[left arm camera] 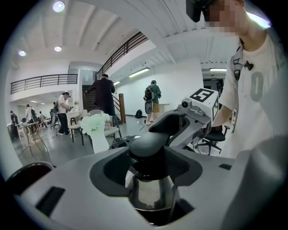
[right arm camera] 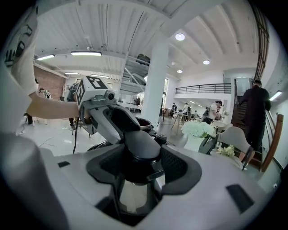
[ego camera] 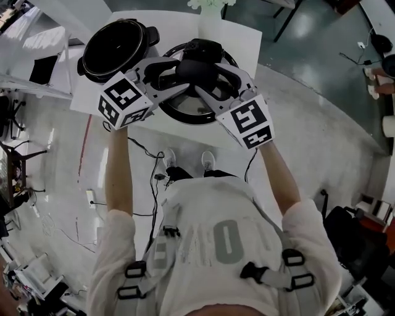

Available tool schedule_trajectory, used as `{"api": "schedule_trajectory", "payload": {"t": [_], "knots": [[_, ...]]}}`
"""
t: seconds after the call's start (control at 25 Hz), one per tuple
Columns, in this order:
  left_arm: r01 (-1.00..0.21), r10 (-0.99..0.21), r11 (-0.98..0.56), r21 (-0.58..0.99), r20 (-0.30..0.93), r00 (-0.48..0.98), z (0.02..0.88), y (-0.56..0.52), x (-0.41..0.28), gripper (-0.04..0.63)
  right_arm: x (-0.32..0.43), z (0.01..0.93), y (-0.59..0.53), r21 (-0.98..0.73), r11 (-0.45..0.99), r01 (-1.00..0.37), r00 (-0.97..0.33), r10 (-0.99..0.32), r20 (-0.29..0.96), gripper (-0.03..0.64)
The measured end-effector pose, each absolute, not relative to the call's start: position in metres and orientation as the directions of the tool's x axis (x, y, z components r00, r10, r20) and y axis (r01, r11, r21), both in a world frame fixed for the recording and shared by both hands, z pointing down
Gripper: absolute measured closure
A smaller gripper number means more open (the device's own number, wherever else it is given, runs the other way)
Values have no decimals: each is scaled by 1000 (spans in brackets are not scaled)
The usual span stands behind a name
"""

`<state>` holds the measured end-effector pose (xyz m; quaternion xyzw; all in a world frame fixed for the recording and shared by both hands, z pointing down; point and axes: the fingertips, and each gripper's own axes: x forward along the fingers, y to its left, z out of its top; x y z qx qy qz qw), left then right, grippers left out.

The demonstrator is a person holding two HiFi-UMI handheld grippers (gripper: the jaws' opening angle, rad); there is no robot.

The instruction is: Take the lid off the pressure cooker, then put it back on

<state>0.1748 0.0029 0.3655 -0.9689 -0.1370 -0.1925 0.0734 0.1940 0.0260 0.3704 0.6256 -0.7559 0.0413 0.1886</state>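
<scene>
The open pressure cooker pot (ego camera: 117, 49), black inside, stands on the white table (ego camera: 247, 43) at the upper left. Its steel lid (ego camera: 191, 114) is just right of the pot, over the table. I cannot tell whether it rests there. Both grippers clamp the lid's black handle (ego camera: 196, 66) from opposite sides. The left gripper (ego camera: 178, 73) comes from the left and the right gripper (ego camera: 216, 75) from the right. In the left gripper view the handle (left arm camera: 150, 143) sits between the pads of the left gripper (left arm camera: 150, 168). The right gripper view shows the handle (right arm camera: 141, 144) pinched by the right gripper (right arm camera: 141, 170).
A vase of white flowers (ego camera: 211, 7) stands at the table's far edge, also seen as the vase (left arm camera: 96, 128) and the vase (right arm camera: 198, 131). Cables lie on the floor (ego camera: 154, 173) below the table's near edge. Several people stand in the hall behind.
</scene>
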Motion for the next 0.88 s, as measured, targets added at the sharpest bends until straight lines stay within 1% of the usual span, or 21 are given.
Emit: {"api": "schedule_trajectory", "payload": {"t": [0.6, 0.76, 0.88], "knots": [[231, 221, -972, 44, 509, 832, 498, 7, 169, 353, 189, 500, 28, 72, 282, -957, -221, -866, 448, 357], [220, 228, -972, 77, 509, 830, 521, 5, 168, 353, 188, 522, 26, 53, 283, -958, -229, -860, 456, 357], [222, 225, -973, 69, 518, 825, 532, 4, 168, 353, 188, 534, 26, 63, 283, -957, -222, -854, 471, 357]]}}
